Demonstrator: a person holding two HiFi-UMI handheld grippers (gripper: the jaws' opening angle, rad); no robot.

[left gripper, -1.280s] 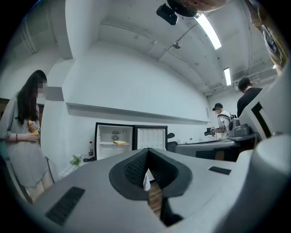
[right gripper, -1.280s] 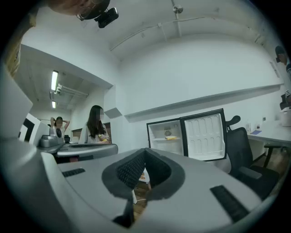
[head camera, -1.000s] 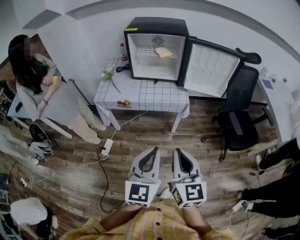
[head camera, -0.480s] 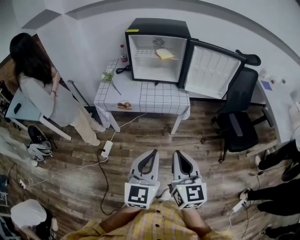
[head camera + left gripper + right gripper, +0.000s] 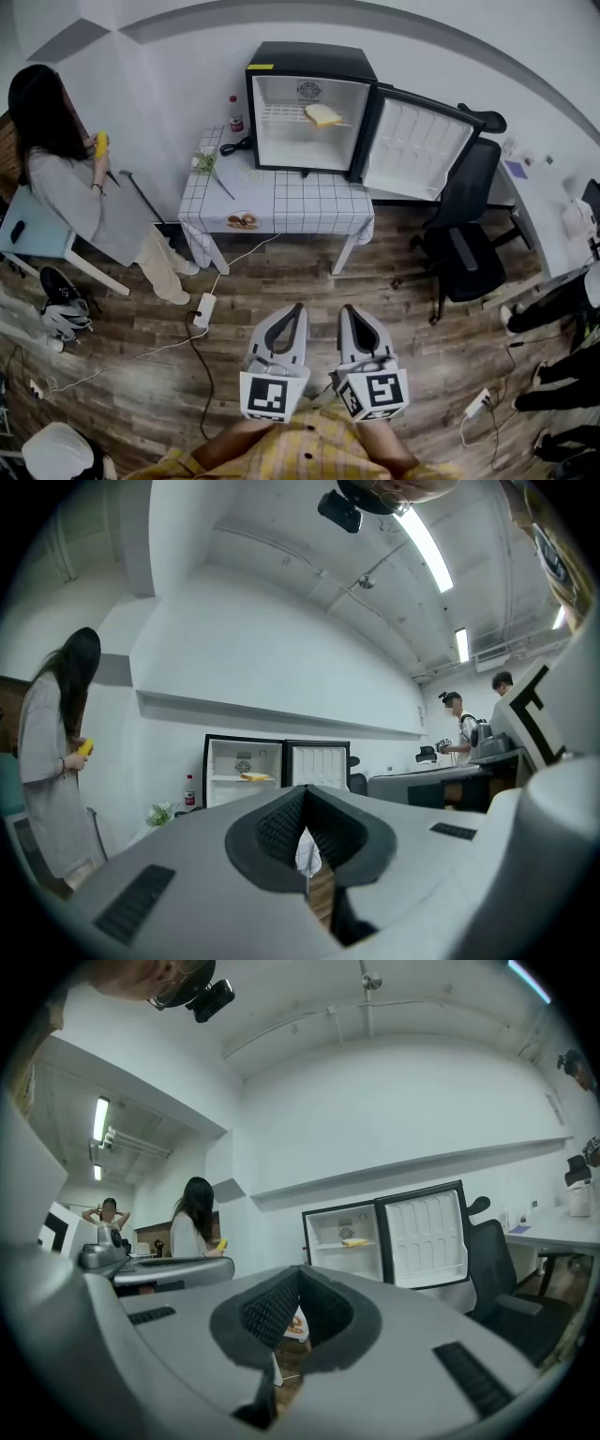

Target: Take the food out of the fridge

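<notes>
A small black fridge [image 5: 309, 103] stands on a table with a checked cloth [image 5: 309, 202], its door [image 5: 417, 141] swung open to the right. A flat yellow piece of food [image 5: 323, 114] lies on the upper wire shelf. Both grippers are far from it, held level over the wooden floor and pointing at the table. My left gripper [image 5: 298, 307] and right gripper [image 5: 344, 309] are side by side, jaws shut, nothing in either. The fridge [image 5: 246, 771] with the food [image 5: 255, 777] shows beyond the left gripper [image 5: 305, 808]; the food [image 5: 354, 1241] shows beyond the right gripper [image 5: 298, 1279].
On the table are a small plate of food [image 5: 242, 220], flowers [image 5: 204, 161] and a bottle [image 5: 235, 112]. A person [image 5: 66, 187] stands at the left. A black office chair [image 5: 459, 253] is right of the table. A power strip and cable [image 5: 202, 309] lie on the floor.
Both grippers have moved a little forward toward the table, still shut. The person at the left has turned away and raised a yellow thing.
</notes>
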